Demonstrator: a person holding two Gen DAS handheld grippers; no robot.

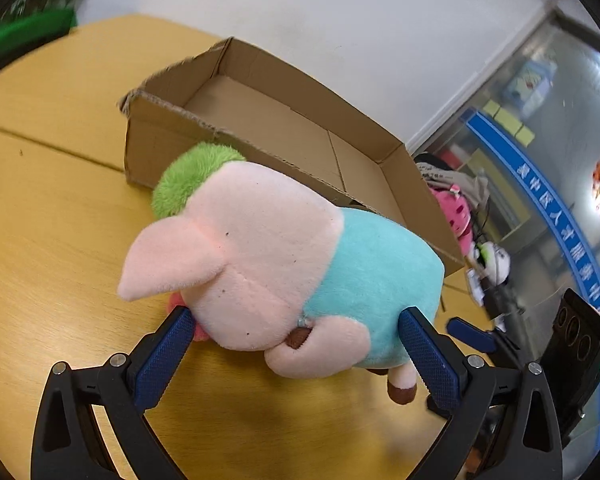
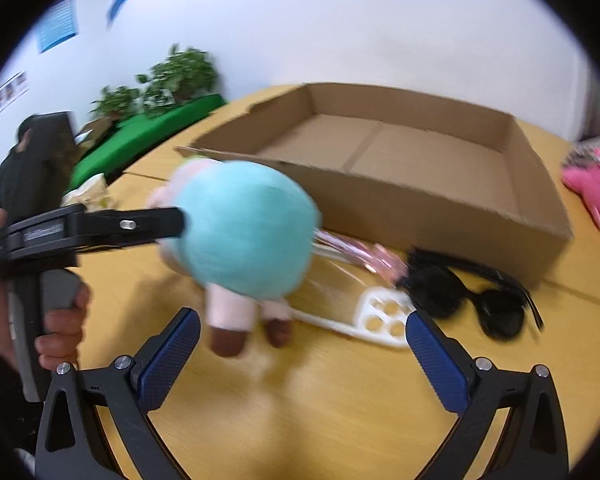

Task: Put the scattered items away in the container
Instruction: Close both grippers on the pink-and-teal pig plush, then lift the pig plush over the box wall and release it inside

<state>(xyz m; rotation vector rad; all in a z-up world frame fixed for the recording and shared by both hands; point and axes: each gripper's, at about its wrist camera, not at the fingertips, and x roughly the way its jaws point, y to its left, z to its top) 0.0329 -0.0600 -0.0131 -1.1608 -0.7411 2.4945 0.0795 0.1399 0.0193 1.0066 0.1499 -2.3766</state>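
Yellow wooden surface (image 2: 340, 420): your left tool (image 1: 296, 344) clamps the plush pig (image 1: 284, 264), lifted clear toward the cardboard box (image 2: 440, 208); your right tool (image 2: 304, 344) hangs apart, empty.

Sunglasses (image 2: 476, 296) and plush pig (image 2: 244, 232) lie before the cardboard box (image 2: 440, 216).

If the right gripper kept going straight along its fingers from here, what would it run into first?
Most likely the plush pig, held up by the left gripper: its legs hang just ahead of the open right gripper, slightly left of centre. Passing those, the white phone case comes next, then the cardboard box. Depth is uncertain.
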